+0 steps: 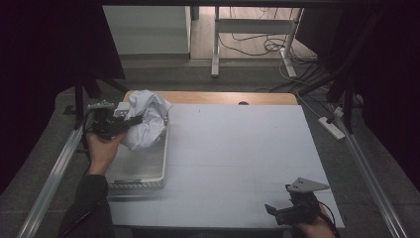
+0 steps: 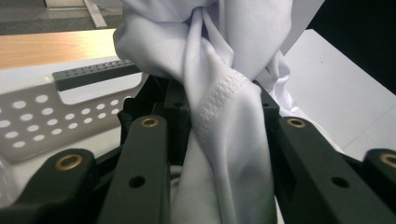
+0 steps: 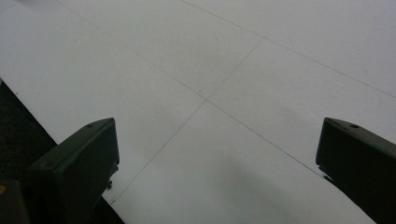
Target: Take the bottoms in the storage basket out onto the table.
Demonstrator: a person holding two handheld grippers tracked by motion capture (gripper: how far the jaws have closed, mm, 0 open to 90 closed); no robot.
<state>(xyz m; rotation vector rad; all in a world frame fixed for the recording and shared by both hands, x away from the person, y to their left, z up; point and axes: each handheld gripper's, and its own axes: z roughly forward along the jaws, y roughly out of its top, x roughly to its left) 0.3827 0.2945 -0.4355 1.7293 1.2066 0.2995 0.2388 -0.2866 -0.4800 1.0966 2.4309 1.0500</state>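
White cloth (image 1: 146, 119) bunched over the tray's (image 1: 148, 171) far end at the desk's (image 1: 237, 158) left, left tongs (image 1: 130, 120) clenched on a hemmed fold, right tongs (image 1: 271, 210) released and idle: lift straight up, clear the rim before swinging over.

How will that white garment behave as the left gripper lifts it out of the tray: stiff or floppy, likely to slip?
Probably floppy: the white garment bunches and folds between the left gripper jaws. Its sheen suggests smooth fabric that might slip, though the stitched hem sits in the grip. Likely light; loose folds hang over the perforated tray and may drag.
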